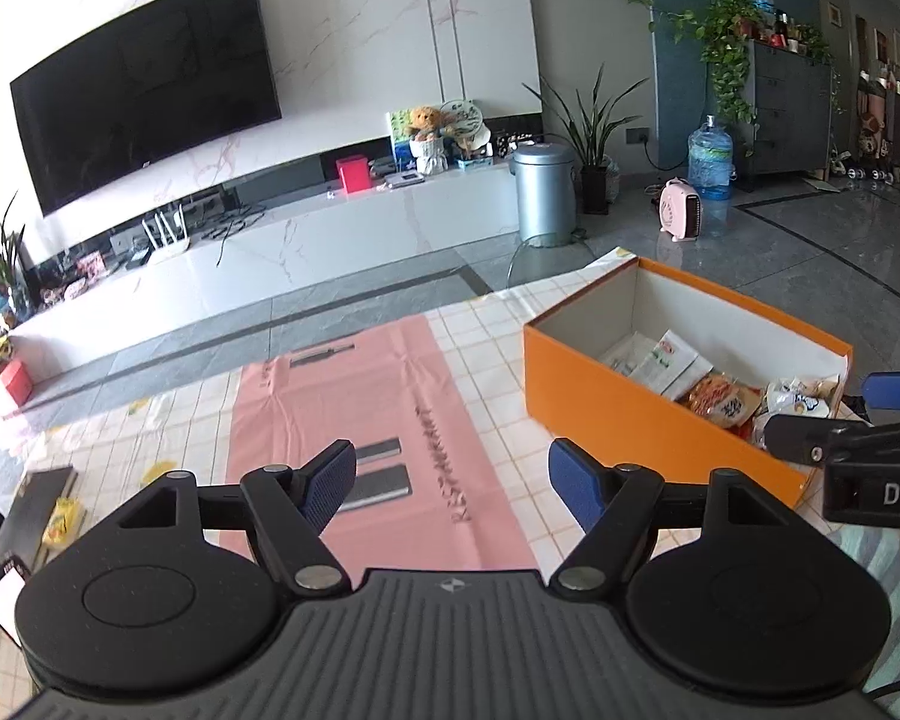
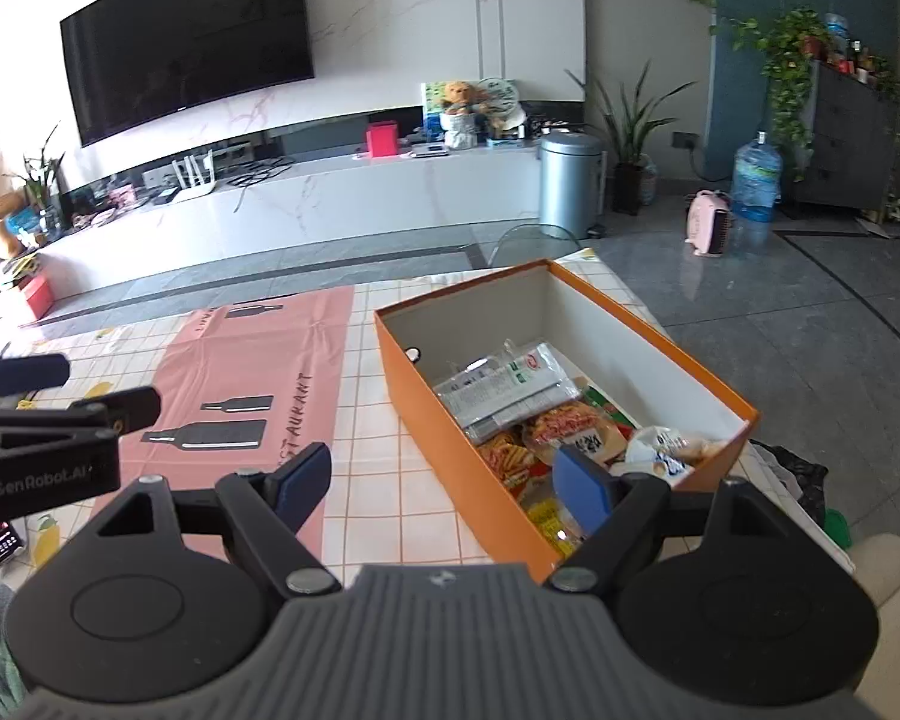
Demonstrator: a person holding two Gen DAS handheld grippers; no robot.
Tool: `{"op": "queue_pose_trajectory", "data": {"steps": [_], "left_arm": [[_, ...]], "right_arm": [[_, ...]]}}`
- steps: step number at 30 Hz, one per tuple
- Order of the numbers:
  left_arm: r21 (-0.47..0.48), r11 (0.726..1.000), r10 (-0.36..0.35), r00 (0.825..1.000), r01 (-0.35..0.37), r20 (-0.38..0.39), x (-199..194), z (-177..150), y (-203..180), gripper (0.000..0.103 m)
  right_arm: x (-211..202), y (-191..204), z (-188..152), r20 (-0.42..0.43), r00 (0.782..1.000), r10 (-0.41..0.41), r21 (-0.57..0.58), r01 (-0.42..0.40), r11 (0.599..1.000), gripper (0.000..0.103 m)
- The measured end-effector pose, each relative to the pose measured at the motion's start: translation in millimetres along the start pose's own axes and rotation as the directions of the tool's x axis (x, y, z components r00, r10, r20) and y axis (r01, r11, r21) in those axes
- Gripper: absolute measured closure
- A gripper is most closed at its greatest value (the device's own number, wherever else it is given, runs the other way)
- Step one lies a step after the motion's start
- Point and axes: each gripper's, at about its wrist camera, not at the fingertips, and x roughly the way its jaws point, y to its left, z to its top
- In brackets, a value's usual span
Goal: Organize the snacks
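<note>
An open orange box (image 1: 630,414) (image 2: 426,408) stands on the checked tablecloth at the right. Inside it lie several snack packets (image 1: 720,396) (image 2: 564,420): white ones at the far end, orange and yellow ones nearer. My left gripper (image 1: 453,474) is open over a pink mat (image 1: 354,420), left of the box, with nothing between its blue pads. My right gripper (image 2: 444,474) is open too; its right finger hangs over the box's near end and its left finger is outside the box. Each gripper shows in the other's view, the right gripper (image 1: 834,414) and the left gripper (image 2: 84,390), both empty.
The pink mat (image 2: 240,360) covers the middle of the table. A dark board (image 1: 36,498) and a phone (image 1: 0,594) lie at the table's left edge. Beyond the far edge the grey floor drops away, with a metal bin (image 1: 543,192) and a TV wall behind.
</note>
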Motion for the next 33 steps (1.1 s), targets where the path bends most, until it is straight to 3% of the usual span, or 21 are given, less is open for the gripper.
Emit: {"op": "queue_pose_trajectory", "data": {"steps": [12, 33], "left_arm": [[-0.057, 0.998, -0.016, 0.999, 0.013, -0.041, 3.2, -28.2, 15.4, 0.016], [-0.079, 0.997, -0.027, 0.997, 0.022, -0.073, 8.9, -35.3, 25.2, 0.016]], "right_arm": [[3.3, 21.0, -19.2, 0.005, 1.000, -0.020, -0.009, 0.020, 1.000, 0.024], [11.0, 30.4, -21.3, 0.006, 1.000, -0.030, -0.025, 0.030, 0.999, 0.019]]}}
